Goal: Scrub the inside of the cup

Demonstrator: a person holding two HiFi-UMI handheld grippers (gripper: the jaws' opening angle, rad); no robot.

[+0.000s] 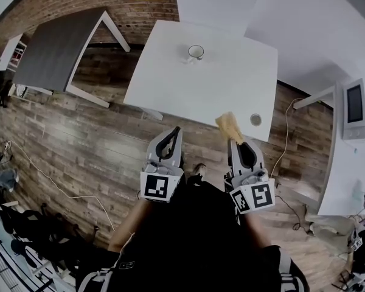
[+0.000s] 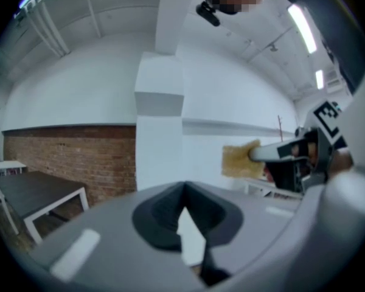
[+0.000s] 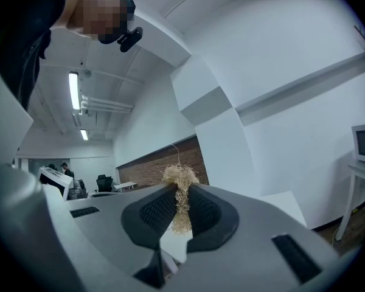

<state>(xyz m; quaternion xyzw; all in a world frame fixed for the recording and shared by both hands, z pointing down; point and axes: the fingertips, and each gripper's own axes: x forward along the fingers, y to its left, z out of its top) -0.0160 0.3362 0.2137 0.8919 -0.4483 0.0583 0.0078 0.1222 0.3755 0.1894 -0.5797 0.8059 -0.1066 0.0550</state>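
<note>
A white cup [image 1: 196,52] stands at the far side of the white table [image 1: 231,84], well ahead of both grippers. My right gripper [image 1: 234,141] is shut on a yellow fibrous scrubber [image 1: 229,126], held over the table's near edge. In the right gripper view the scrubber [image 3: 181,194] is squeezed between the dark pads, its strands sticking out past them. My left gripper [image 1: 174,131] hangs over the wooden floor short of the table, shut with nothing in it. The left gripper view shows its tips [image 2: 184,193] together, and the scrubber [image 2: 240,160] off to the right.
A small round object [image 1: 255,119] lies near the table's front right corner. A dark grey table [image 1: 55,47] stands at the left. A monitor [image 1: 354,105] sits on a white desk at the right. Cables [image 1: 61,190] run across the wooden floor.
</note>
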